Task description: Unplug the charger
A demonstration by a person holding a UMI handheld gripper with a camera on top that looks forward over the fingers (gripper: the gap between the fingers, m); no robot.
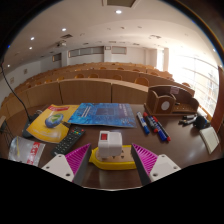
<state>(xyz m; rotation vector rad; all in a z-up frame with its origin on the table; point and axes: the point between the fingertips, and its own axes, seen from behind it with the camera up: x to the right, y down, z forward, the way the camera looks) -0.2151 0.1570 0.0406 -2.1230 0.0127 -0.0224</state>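
Lecture hall seating rows (100, 75) fill the background beyond the desk (190, 140). On the desk: blue book (100, 114) centre, yellow packet (48, 122) to its left, wooden organizer (170, 99) near the far right edge, pens (152, 124) between. My gripper (108, 162) is spread wide, grasping nothing. White charger (110, 141) sits on a yellow power strip (112, 157) between my fingers (72, 162), gaps either side.

The white two-finger gripper (112, 162) bears triangular magenta pads (77, 157) with fine dotted ridges on each finger's inner face.
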